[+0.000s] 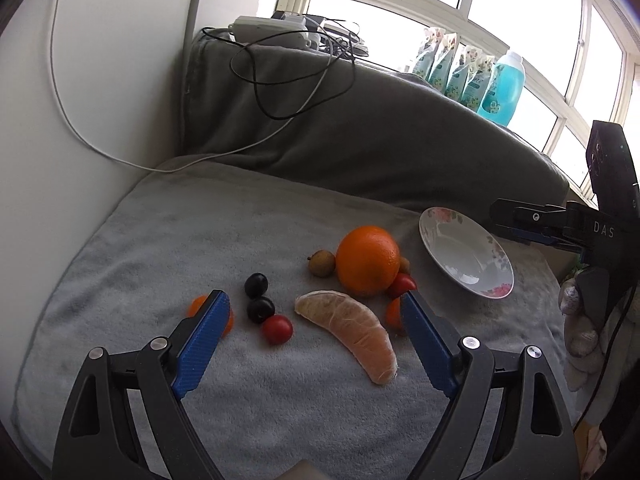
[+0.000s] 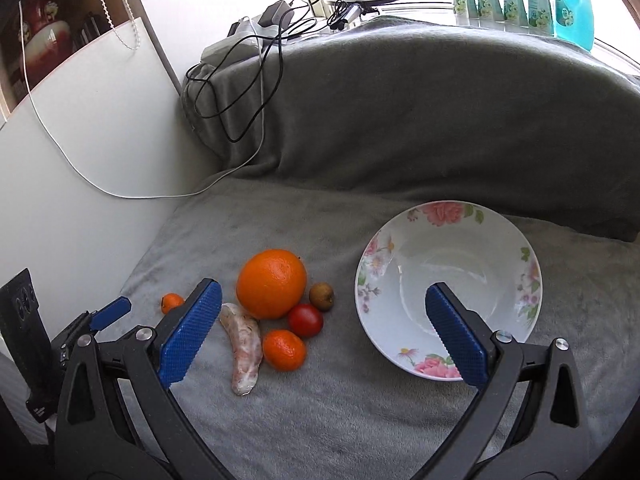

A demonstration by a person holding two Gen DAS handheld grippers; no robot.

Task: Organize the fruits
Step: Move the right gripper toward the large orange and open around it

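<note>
A big orange [image 1: 368, 260] [image 2: 271, 283] lies on the grey towel [image 1: 160, 248] among small fruits: a peeled pomelo segment [image 1: 352, 332] [image 2: 243, 350], two dark plums [image 1: 258, 298], cherry tomatoes [image 1: 277, 329] [image 2: 305, 320], small tangerines [image 2: 285, 349] [image 2: 172, 302] and a brown longan [image 1: 321, 263] [image 2: 321, 296]. The empty floral bowl [image 1: 466, 256] [image 2: 448, 288] sits to the right. My left gripper [image 1: 314, 308] is open and empty above the fruits. My right gripper [image 2: 322, 296] is open and empty, its right finger over the bowl; it also shows in the left wrist view [image 1: 520, 220].
A grey blanket-covered ledge [image 2: 400, 120] rises behind the towel, with cables and a charger [image 2: 256, 64] on it. Detergent bottles [image 2: 568, 0] stand on the windowsill. A white panel [image 2: 100, 128] bounds the left side.
</note>
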